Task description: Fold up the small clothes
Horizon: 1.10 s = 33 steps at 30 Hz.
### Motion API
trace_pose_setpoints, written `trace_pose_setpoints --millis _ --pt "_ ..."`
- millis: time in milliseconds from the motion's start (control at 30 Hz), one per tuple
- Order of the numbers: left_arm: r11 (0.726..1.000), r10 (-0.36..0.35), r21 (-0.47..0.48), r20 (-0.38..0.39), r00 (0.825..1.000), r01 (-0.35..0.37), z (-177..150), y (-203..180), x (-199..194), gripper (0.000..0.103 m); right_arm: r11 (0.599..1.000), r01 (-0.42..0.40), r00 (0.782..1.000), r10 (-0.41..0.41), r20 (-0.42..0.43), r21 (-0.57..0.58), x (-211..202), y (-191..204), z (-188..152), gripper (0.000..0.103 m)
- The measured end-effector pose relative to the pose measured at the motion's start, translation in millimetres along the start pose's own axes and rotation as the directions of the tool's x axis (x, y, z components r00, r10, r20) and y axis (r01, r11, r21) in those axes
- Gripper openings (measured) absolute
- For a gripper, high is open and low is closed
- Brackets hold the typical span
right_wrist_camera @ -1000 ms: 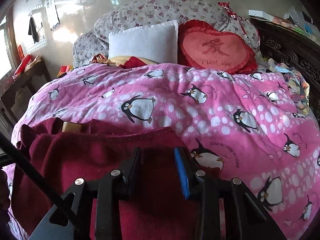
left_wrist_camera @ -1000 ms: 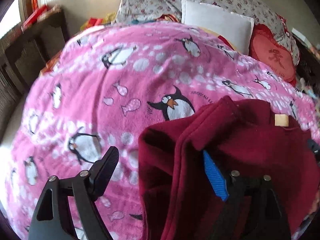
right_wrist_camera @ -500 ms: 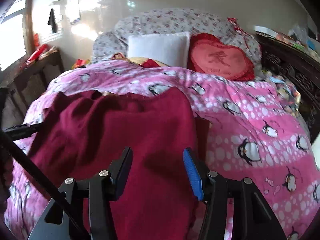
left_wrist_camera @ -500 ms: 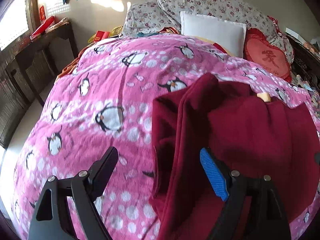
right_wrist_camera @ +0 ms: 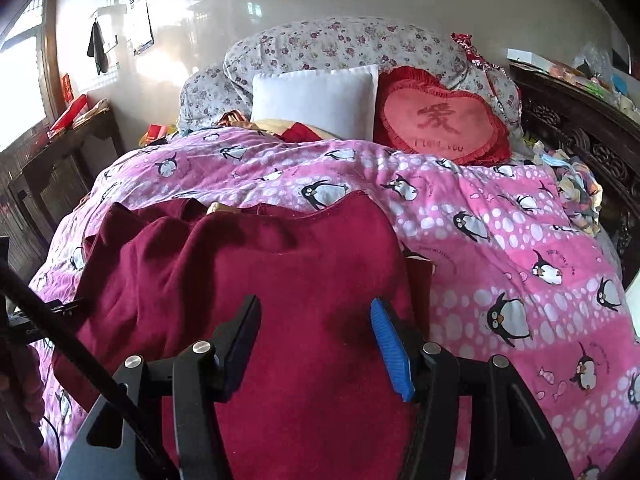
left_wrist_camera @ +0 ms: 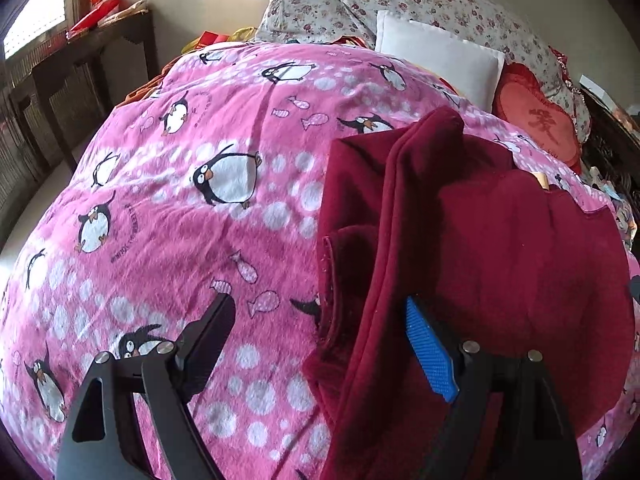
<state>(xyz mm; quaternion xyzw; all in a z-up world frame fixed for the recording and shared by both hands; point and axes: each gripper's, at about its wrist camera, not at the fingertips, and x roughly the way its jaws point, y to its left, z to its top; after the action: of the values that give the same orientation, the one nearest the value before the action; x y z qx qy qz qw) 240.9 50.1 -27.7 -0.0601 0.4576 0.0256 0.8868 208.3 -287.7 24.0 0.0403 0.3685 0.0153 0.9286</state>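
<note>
One dark red garment [right_wrist_camera: 288, 280] lay across the pink penguin blanket [left_wrist_camera: 200, 208], filling the lower middle of the right wrist view and the right half of the left wrist view. It looked like soft, thick fleece, bunched into long ridges along its left edge [left_wrist_camera: 384, 240], with a small tan tag [left_wrist_camera: 541, 181] showing at the far hem. It appeared part-folded, one layer lapped over another, though the exact fold count could not be told.

Both grippers stood with jaws apart, holding nothing. The left gripper [left_wrist_camera: 320, 344] hung over the garment's rumpled left border at the lower centre; the right gripper [right_wrist_camera: 316, 336] hung over the flat cloth at the bottom centre.

To do this step well, each gripper should probably pinch a full edge through all layers, not just the top ply, then lift evenly so the ridges smooth out.

Beyond, at the upper part of the frame, sat a white pillow [right_wrist_camera: 316, 98] and a red heart cushion [right_wrist_camera: 440, 120].
</note>
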Motion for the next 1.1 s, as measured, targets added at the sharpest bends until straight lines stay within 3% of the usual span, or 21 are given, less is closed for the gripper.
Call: trace_pose_setpoints --millis 100,267,333,433,567,633,667,733,767,800,833,933,1100 --pt "1.0 0.007 0.0 0.01 1.0 -0.007 -1 0 0 0.084 1.0 -0.019 1.0 0.019 -0.015 0.019 6 3 0 0.062" --pt "1.0 0.004 0.002 0.018 1.0 -0.004 -5 4 -3 0.084 0.986 -0.15 0.989 0.151 0.008 -0.067 4 51 9 0.062" --pt "1.0 0.002 -0.009 0.02 1.0 -0.002 -7 9 -6 0.085 0.965 -0.243 0.97 0.245 0.004 -0.101 7 81 19 0.062" --pt "1.0 -0.01 -0.017 0.004 1.0 0.01 -9 15 -5 0.086 0.937 -0.316 0.948 0.319 -0.009 -0.146 22 124 31 0.062" --pt "0.999 -0.043 -0.032 0.001 0.999 0.043 -13 22 -4 0.088 0.921 -0.351 0.936 0.349 -0.044 -0.167 57 170 45 0.062" --pt "0.997 -0.061 -0.041 -0.003 0.998 0.06 -14 25 -2 0.089 0.927 -0.312 0.95 0.311 -0.035 -0.207 76 191 52 0.067" --pt "0.997 -0.066 -0.044 -0.006 0.998 0.066 -14 27 -1 0.089 0.936 -0.276 0.96 0.278 -0.023 -0.217 85 196 55 0.077" --pt "0.997 -0.072 -0.043 -0.01 0.997 0.071 -15 27 0 0.089 0.946 -0.255 0.967 0.255 -0.027 -0.198 102 203 61 0.079" --pt "0.997 -0.075 -0.038 -0.009 0.997 0.074 -15 27 0 0.089 0.943 -0.278 0.961 0.275 -0.041 -0.185 108 204 63 0.069" --pt "0.996 -0.076 -0.037 -0.008 0.997 0.076 -15 27 0 0.089 0.934 -0.308 0.951 0.302 -0.062 -0.182 114 206 65 0.05" --pt "0.996 -0.077 -0.036 -0.007 0.997 0.077 -15 27 -1 0.089 0.926 -0.317 0.948 0.306 -0.088 -0.206 120 212 65 0.009" --pt "0.996 -0.078 -0.035 -0.007 0.997 0.077 -15 27 -2 0.089 0.917 -0.293 0.956 0.284 -0.074 -0.272 118 227 63 0.009" --pt "0.998 -0.051 -0.027 0.033 0.998 0.052 -14 25 -10 0.089 0.898 -0.351 0.934 0.356 -0.033 -0.265 113 247 69 0.009"
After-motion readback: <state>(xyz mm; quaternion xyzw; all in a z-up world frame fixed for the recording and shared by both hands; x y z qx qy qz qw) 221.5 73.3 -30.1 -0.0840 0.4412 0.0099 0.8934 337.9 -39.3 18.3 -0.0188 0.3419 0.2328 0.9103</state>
